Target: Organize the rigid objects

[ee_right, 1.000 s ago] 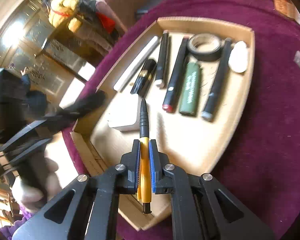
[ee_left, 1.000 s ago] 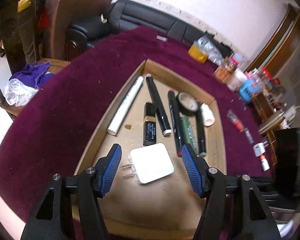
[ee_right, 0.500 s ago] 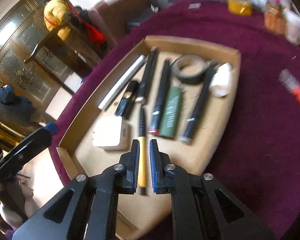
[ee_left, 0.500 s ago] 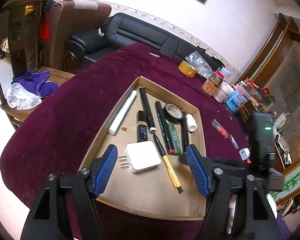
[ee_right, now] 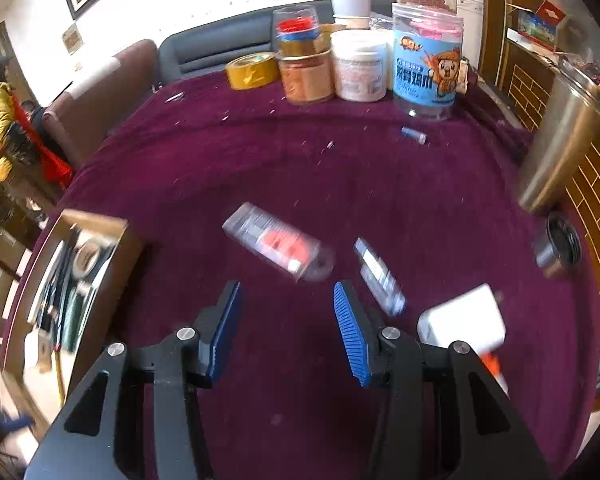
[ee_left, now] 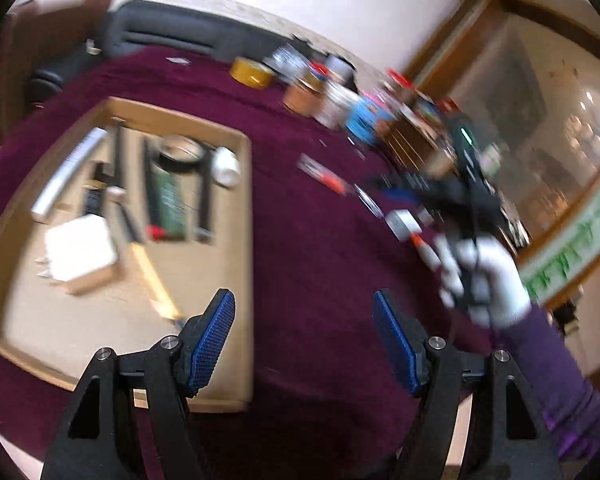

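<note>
A cardboard tray (ee_left: 244,240) on the maroon tablecloth holds a white charger (ee_left: 80,252), a yellow pen (ee_left: 152,276), several markers, a tape roll and a green lighter. My left gripper (ee_left: 304,336) is open and empty above the tray's right edge. My right gripper (ee_right: 286,332) is open and empty over the cloth, just short of a clear tube with a red part (ee_right: 278,248). A small blue-white tube (ee_right: 380,276) and a white block (ee_right: 464,320) lie to its right. The right gripper also shows, blurred, in the left wrist view (ee_left: 420,188).
Several jars (ee_right: 424,60) and a yellow tape roll (ee_right: 252,70) stand at the table's far edge. A metal container (ee_right: 552,152) and a dark lid (ee_right: 564,240) sit at the right. The tray (ee_right: 112,256) lies at the left. A sofa stands behind.
My right gripper let go of the yellow pen in the tray, opened, and swung right toward the loose items on the cloth. My left gripper also moved right off the charger.
</note>
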A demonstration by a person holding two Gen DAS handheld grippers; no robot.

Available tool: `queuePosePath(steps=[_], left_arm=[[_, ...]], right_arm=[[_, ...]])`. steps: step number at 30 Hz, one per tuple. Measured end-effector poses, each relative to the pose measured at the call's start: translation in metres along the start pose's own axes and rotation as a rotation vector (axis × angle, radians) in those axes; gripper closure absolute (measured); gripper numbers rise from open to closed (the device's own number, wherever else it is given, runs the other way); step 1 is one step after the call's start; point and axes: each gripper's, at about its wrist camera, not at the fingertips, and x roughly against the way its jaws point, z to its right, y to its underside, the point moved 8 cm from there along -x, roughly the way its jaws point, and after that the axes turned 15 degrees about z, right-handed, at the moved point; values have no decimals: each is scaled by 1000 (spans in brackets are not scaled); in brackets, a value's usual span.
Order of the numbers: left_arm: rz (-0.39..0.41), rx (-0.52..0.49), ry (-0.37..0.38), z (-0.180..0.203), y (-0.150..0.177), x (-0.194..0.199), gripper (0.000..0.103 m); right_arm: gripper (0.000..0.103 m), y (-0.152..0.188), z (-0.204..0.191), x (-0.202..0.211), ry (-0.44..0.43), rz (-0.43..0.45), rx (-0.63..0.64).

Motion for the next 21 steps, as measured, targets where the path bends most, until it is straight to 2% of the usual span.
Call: queuePosePath(steps=[4,9,11,12,15,17,19,21], left_arm=[[-36,-30,7,13,9,-9,38],[-29,-11,-40,1,5,-6,38],[-27,-3,-52,-4,5,-3,38],[-27,-1,-58,-7,5,-3,38],[-25,4,-68,-10,5,-3,38],[-31,7,-69,-10,6,-6,38],[-37,9,-60,-8,7,-9,38],[-42,4,-47,-3,8,-13,38]], right_arm=[[58,-12,-16,-36,-9,-36,98],[58,2,-32,-79,33,-116,289],[58,7,-32,-92,48,-139,322],[58,11,-30,-97,46,-158,314],[70,15,-27,-90,32,-159,237],[73,19,-28,-75,11,-158,182],[74,36,-33,-61,-51,-221,76],[73,58,-44,-37,-69,-231,81]])
